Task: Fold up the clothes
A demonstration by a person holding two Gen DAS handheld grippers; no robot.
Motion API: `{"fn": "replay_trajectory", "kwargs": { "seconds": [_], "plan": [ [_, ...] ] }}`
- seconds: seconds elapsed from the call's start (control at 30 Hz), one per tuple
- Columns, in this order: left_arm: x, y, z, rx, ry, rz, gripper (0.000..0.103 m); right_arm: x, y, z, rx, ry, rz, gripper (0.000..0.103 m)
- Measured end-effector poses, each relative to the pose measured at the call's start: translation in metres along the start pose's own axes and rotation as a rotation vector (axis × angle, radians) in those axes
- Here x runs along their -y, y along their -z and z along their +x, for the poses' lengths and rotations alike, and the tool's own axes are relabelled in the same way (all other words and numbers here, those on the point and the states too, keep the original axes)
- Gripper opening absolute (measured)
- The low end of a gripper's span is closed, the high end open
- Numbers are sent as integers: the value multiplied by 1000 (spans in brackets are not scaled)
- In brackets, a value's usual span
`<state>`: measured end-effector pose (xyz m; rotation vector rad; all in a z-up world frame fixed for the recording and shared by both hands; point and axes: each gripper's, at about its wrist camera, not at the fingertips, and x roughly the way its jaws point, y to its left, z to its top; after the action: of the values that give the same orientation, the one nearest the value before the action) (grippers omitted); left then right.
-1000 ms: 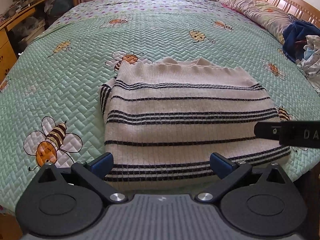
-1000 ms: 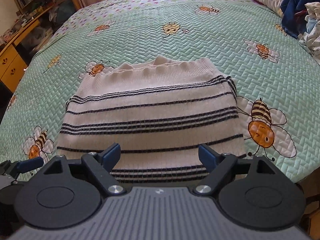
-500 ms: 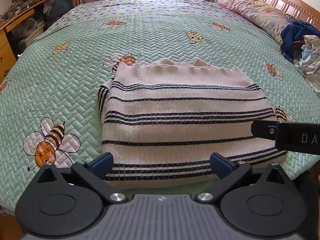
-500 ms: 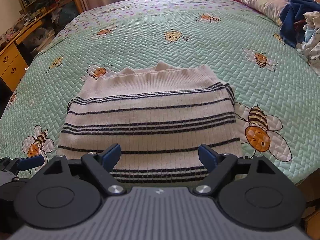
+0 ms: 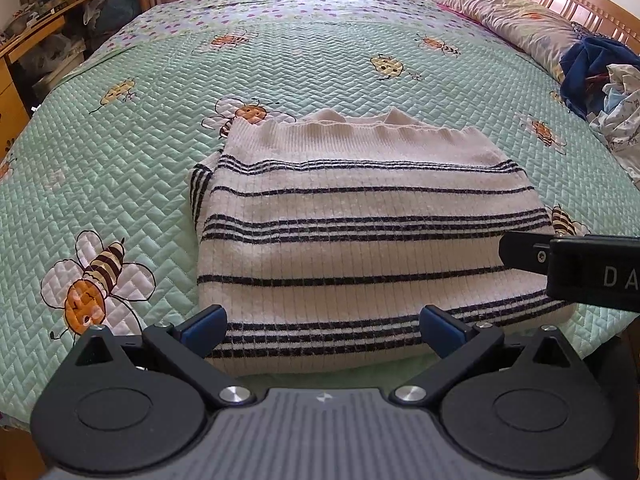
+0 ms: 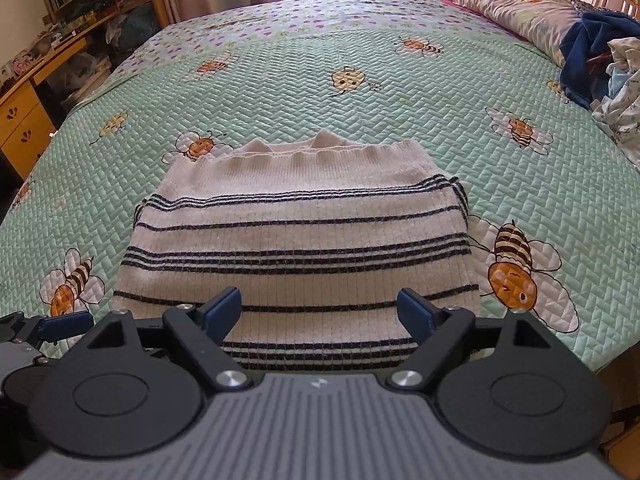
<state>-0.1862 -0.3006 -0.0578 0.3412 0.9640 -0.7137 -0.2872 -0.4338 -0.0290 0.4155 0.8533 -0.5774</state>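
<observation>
Since a second ago the right-wrist view has drawn back a little from the bed, so the sweater (image 6: 298, 248) sits lower and smaller in it and more of the quilt's far edge shows; the left-wrist view is almost unchanged, and the sweater itself has not shifted.

The cream sweater with dark stripes lies folded into a rectangle on the green bee-print quilt (image 5: 120, 184), close to the bed's near edge, its ribbed hem at 12 o'clock. One striped fold peeks out along its 9 o'clock side in the left view.

The left tongs (image 5: 322, 326) stand wide, blue pads over the sweater's near edge at 6 o'clock, with nothing pinched between them. The right tongs (image 6: 320, 312) also stand wide and empty, above the same near edge (whether either pad brushes the knit I cannot tell). From the left view the right tool juts in at 3 o'clock, over the sweater's near right corner.

A pillow (image 6: 516, 8) and a heap of blue and white clothes (image 6: 600, 64) lie at 2 o'clock; a wooden desk (image 6: 24, 120) stands at 9 o'clock.
</observation>
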Motion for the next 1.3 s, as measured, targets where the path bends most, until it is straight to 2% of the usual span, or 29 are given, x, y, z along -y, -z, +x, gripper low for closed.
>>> {"fn": "replay_trajectory", "kwargs": {
  "seconds": [0.5,0.63,0.73,0.83,0.87,0.93,1.0,1.13,1.3],
  "plan": [
    [-9,5,-2,-4,-1,-11,102,-11,4,-1,-7,-12,-41,85],
    [-31,0,-10,27,16,-22,102,-5,0,-2,-12,-44,-59,85],
    [-74,-3,-11,49,112,-105,102,11,-4,-5,-7,-141,-60,85],
    [-121,-4,-7,56,215,-218,102,41,-5,-4,0,-302,36,85],
    [-130,-3,-5,56,221,-241,102,53,-5,-1,-2,-353,99,85],
    [-134,-1,1,40,177,-244,102,69,-3,9,-28,-397,210,85],
    [-125,2,7,10,164,-231,102,68,-2,17,-51,-361,228,85],
    [-99,0,17,-23,177,-200,102,53,2,27,-90,-244,166,85],
    [-70,-5,23,-28,163,-130,102,49,4,24,-93,-225,128,85]
  ]
}}
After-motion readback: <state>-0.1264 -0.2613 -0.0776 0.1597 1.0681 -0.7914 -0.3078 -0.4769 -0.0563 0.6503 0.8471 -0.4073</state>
